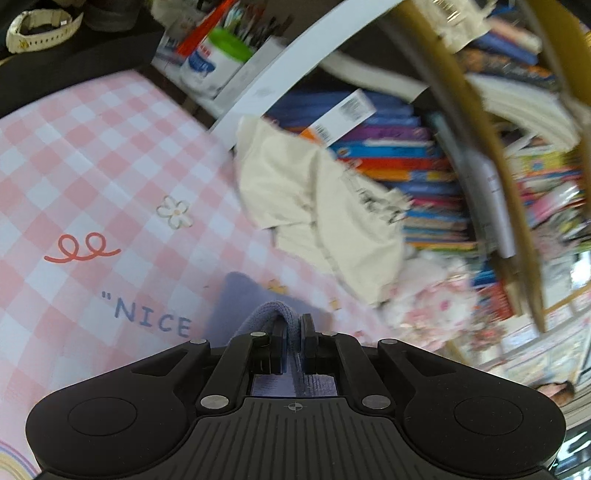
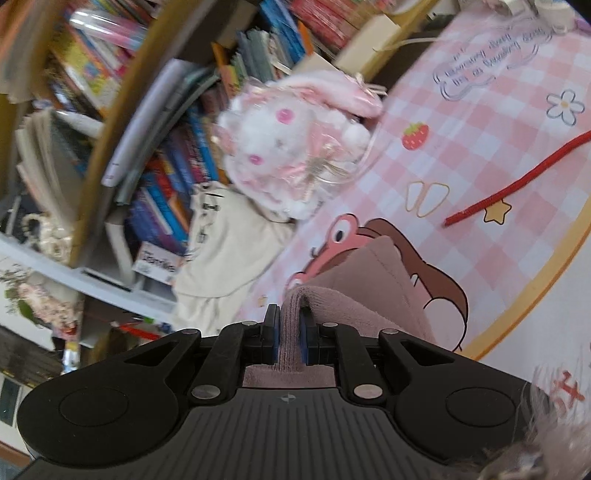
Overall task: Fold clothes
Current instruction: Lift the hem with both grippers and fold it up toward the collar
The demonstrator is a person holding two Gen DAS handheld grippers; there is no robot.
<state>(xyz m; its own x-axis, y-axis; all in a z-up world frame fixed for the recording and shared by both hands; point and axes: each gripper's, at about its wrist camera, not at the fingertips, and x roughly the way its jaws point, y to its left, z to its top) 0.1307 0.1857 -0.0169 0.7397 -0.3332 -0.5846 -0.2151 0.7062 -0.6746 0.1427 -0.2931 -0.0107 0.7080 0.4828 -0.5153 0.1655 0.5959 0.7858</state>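
In the left wrist view my left gripper (image 1: 293, 325) is shut on a fold of lavender knit cloth (image 1: 236, 299), which hangs from the pads down over the pink checked mat (image 1: 92, 147). In the right wrist view my right gripper (image 2: 290, 317) is shut on a ribbed edge of dusty pink cloth (image 2: 362, 273), which drapes away over the mat (image 2: 480, 129). Whether both are one garment I cannot tell. A crumpled cream garment (image 1: 314, 206) with dark lettering lies at the mat's far edge against the books, also visible as the cream garment (image 2: 229, 240) ahead-left of the right gripper.
A white and pink plush toy (image 2: 295, 147) sits beside the cream garment, the same plush toy (image 1: 432, 302) at right. Packed bookshelves (image 1: 406, 158) border the mat. A red cord (image 2: 517, 181) lies on the mat. A white watch (image 1: 40, 29) and a green-lidded container (image 1: 218, 55) sit far left.
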